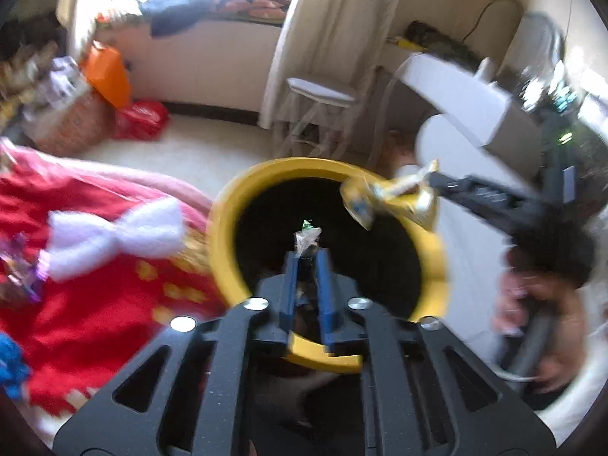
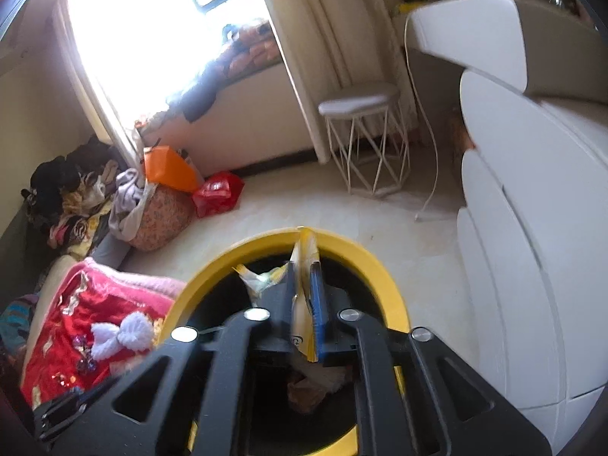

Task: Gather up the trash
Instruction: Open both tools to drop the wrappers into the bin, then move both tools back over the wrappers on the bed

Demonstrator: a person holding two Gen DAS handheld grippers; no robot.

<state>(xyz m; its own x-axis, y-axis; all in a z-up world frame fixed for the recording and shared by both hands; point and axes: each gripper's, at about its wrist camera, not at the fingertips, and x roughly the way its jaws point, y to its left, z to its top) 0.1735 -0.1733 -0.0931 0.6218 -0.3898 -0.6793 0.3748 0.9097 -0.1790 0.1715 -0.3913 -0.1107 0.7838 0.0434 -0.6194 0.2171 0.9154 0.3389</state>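
Note:
A yellow-rimmed bin (image 1: 228, 205) with a black inside stands on the floor below both grippers. My left gripper (image 1: 307, 256) hangs over its mouth, its blue fingers apart. A small clear and green wrapper (image 1: 307, 236) sits loose at their tips. From the right, my right gripper (image 1: 427, 186) reaches over the rim with a crumpled yellow wrapper (image 1: 380, 199) at its tips. In the right wrist view that gripper (image 2: 302, 285) stands open over the bin (image 2: 212, 266). The yellow wrapper (image 2: 304, 258) is still upright between its fingers. Crumpled trash (image 2: 311, 387) lies at the bin's bottom.
A red garment with a white bow (image 2: 125, 330) lies just left of the bin. White drawers (image 2: 513, 228) stand close on the right. A white wire stool (image 2: 361, 102), a red bag (image 2: 218, 193) and a basket of clothes (image 2: 159, 212) stand farther back. A hand (image 1: 532, 304) holds the right gripper.

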